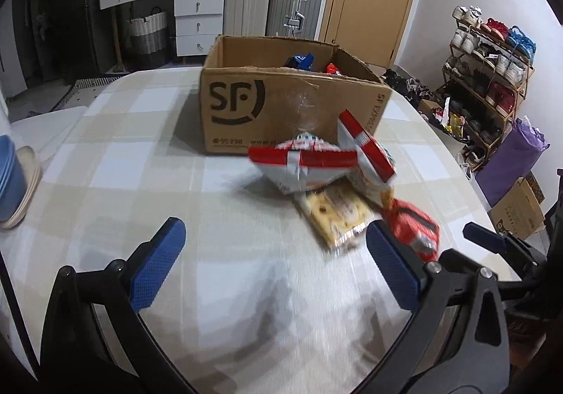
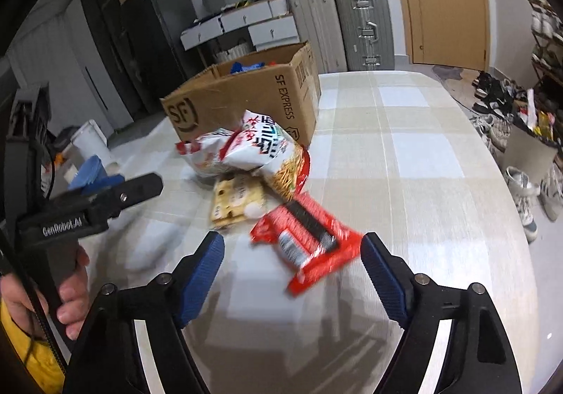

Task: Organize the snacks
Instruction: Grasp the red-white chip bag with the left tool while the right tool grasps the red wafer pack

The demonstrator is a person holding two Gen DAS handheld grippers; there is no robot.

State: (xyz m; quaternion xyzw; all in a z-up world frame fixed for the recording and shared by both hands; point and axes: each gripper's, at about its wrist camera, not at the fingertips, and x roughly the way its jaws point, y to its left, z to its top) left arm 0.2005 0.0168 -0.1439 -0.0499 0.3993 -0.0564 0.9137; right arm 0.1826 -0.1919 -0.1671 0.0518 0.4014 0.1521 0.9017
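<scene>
A brown cardboard box (image 1: 281,105) (image 2: 246,94) marked SF stands on the checked tablecloth, with a few snack packets inside. In front of it lies a pile of snacks: two red-and-white bags (image 1: 302,165) (image 2: 253,144), a flat yellow cracker pack (image 1: 337,214) (image 2: 235,198) and a red packet (image 1: 415,228) (image 2: 309,239). My left gripper (image 1: 274,253) stands open above bare cloth, left of the pile. My right gripper (image 2: 292,253) is open, and the red packet lies just ahead between its blue fingertips (image 2: 207,260) without touching them.
Stacked blue and cream bowls (image 1: 14,179) sit at the table's left edge. A hand (image 2: 70,292) holds the left gripper's handle (image 2: 70,214) at the left of the right wrist view. Suitcases, drawers, a door and a shoe rack (image 1: 492,77) stand beyond the table.
</scene>
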